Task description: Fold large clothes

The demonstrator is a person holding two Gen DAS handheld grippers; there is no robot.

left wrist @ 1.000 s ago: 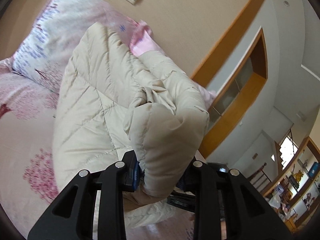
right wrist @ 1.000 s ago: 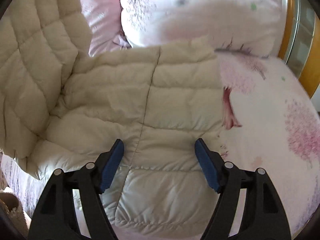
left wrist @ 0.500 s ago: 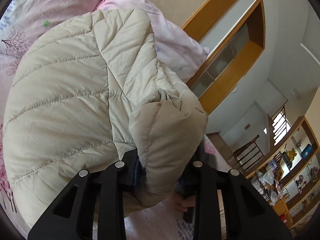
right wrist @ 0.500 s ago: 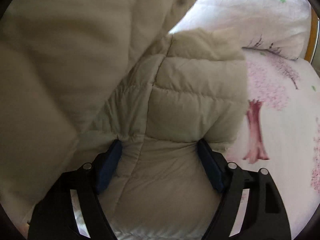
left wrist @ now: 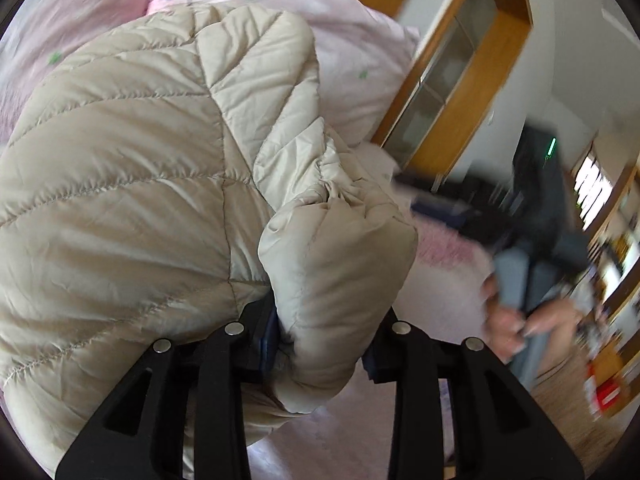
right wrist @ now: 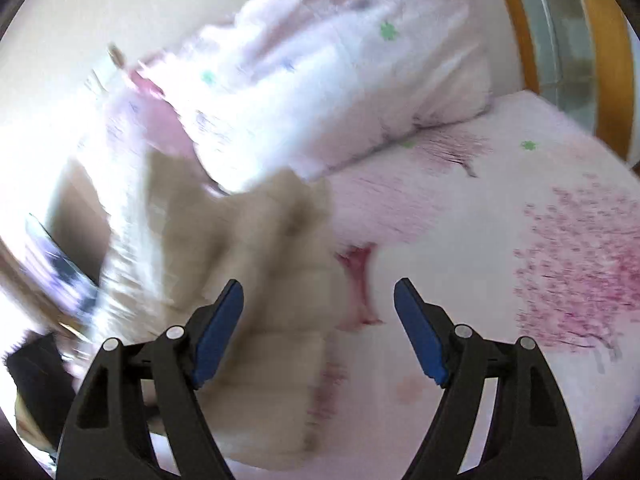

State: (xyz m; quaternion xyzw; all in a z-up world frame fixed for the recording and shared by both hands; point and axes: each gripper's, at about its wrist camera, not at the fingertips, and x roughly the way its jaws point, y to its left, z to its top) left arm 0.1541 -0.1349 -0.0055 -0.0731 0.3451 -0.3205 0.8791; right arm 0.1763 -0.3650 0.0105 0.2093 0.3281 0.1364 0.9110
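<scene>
A beige quilted puffer jacket (left wrist: 132,184) fills the left wrist view, bunched over the pink floral bed. My left gripper (left wrist: 324,340) has a thick padded fold of it between its jaws. The jaws are opening, and both pads still touch the fabric. My right gripper (right wrist: 319,304) stands open above the bed sheet (right wrist: 500,240) with nothing between its blue pads (right wrist: 218,332). The jacket (right wrist: 260,280) lies blurred below its left finger. In the left wrist view a person's hand (left wrist: 504,320) holds the right gripper at the right edge.
Pink floral pillows (right wrist: 340,80) are piled at the head of the bed, behind the jacket. A wooden frame with glass panels (left wrist: 476,80) rises beyond them. Shelves with small items (left wrist: 616,248) stand at the far right of the room.
The left gripper has swung the held jacket fold across over the bed. The right gripper has pulled up off the jacket and shifted right, over bare sheet, and shows in the left view.
</scene>
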